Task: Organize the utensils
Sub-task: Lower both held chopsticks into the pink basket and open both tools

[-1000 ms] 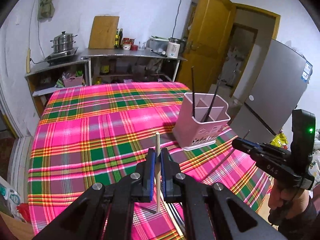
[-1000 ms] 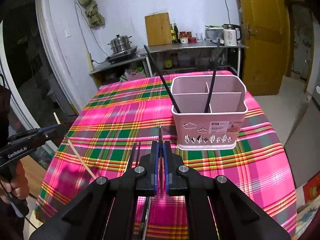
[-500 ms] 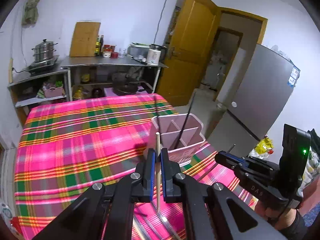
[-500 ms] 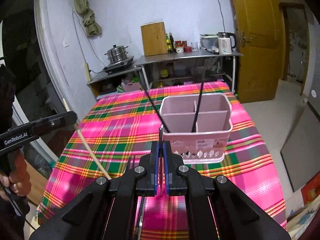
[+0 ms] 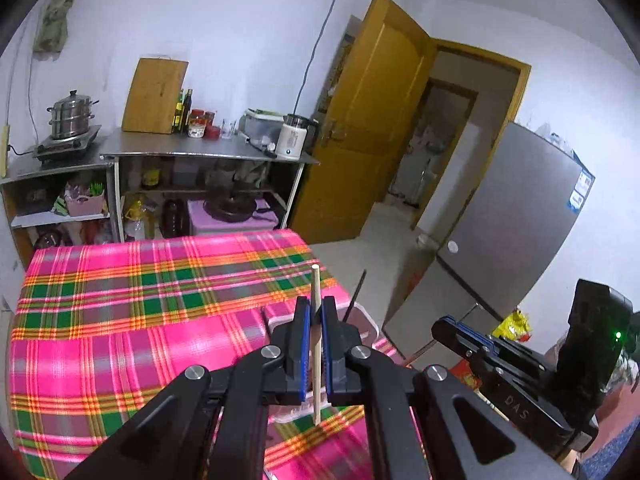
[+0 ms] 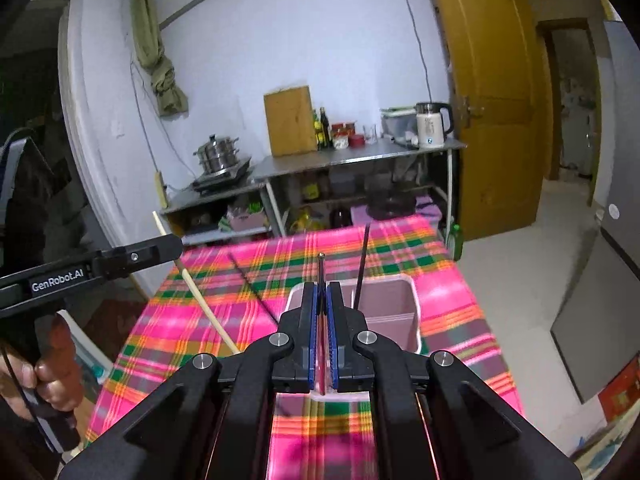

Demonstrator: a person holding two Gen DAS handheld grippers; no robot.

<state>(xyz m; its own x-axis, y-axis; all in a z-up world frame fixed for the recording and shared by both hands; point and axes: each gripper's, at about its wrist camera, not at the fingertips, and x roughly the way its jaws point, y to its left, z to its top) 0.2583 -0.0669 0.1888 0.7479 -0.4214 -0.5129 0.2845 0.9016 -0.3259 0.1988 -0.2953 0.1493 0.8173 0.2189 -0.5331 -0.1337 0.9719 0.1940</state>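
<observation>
My left gripper (image 5: 315, 312) is shut on a pale wooden chopstick (image 5: 316, 344) that stands upright between its fingers. It also shows in the right wrist view (image 6: 176, 246), at the left, with the chopstick (image 6: 208, 312) slanting down. My right gripper (image 6: 321, 300) is shut on a thin dark red chopstick (image 6: 321, 280). It shows at the right of the left wrist view (image 5: 440, 326). The pink utensil basket (image 6: 394, 312) sits right under both grippers, holding two black chopsticks (image 6: 362, 264). In the left wrist view the basket (image 5: 366, 326) is mostly hidden behind the fingers.
The table wears a pink plaid cloth (image 5: 120, 312). Behind it stand metal shelves (image 5: 200, 156) with a steamer pot (image 5: 70, 118), a cutting board, bottles and a kettle (image 5: 292, 142). A yellow door (image 5: 372, 128) and a grey fridge (image 5: 516, 216) are to the right.
Both grippers have risen and moved forward over the basket, each still holding its chopstick. The basket now lies close beneath the fingers and the views tilt up toward the room.
</observation>
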